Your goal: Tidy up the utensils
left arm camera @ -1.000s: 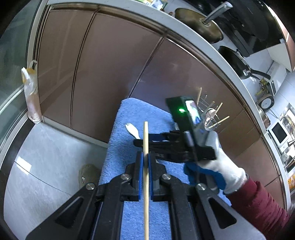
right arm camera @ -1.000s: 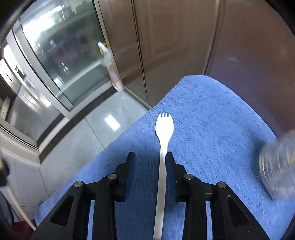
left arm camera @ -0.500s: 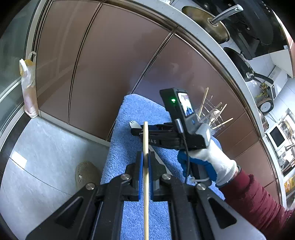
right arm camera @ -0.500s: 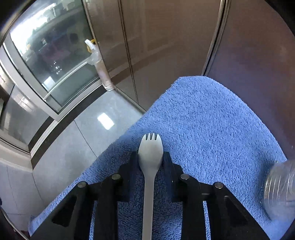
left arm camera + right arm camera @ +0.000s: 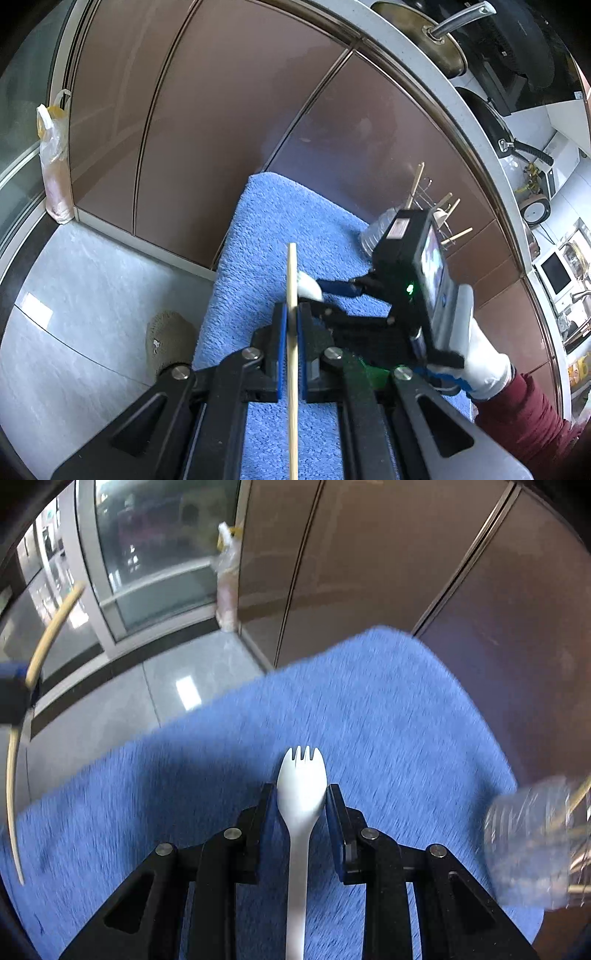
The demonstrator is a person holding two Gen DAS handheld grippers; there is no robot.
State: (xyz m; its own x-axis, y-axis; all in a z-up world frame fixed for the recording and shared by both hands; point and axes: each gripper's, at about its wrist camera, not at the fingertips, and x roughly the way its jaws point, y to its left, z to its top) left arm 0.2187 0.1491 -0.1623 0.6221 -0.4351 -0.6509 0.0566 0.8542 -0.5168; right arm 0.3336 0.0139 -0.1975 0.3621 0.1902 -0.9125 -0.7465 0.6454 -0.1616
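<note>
While tight around white spork (image 5: 298, 849), right gripper (image 5: 301, 789).

Left wrist: looking down along its fingers, close over the blue towel (image 5: 258, 229), facing brown cabinets (image 5: 207, 122).
Right wrist: facing likewise, low over the towel.
Shared: towel, cabinets, hanging bag (image 5: 227, 579).

brown cabinet doors (image 5: 207, 122) | grey tiled floor (image 5: 85, 295) | glass door (image 5: 147, 554)
</note>
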